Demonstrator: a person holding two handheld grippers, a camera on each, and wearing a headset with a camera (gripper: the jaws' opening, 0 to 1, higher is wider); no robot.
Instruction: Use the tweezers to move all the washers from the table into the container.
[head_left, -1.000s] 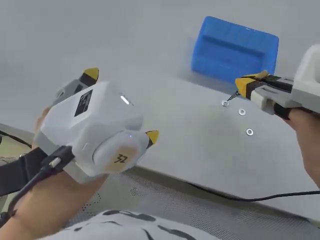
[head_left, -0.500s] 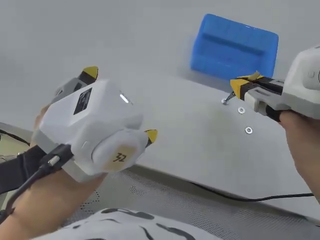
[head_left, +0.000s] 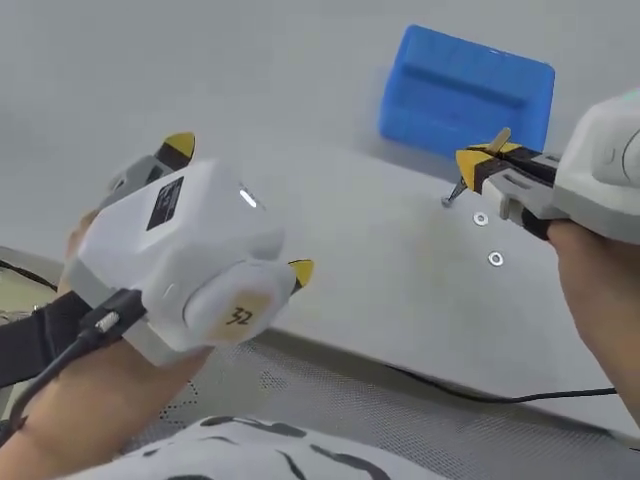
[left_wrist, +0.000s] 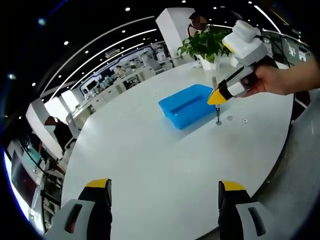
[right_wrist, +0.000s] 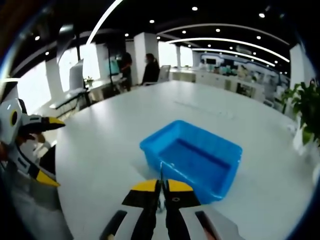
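The container (head_left: 466, 85) is blue, the table (head_left: 350, 230) white, and the washers (head_left: 481, 219) silver.

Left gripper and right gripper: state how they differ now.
The left gripper has its jaws wide apart and empty; the right gripper has them shut on the tweezers. The left gripper hangs at the near edge of the table; the right gripper points the tweezers down beside the blue container. Both have yellow-tipped jaws.
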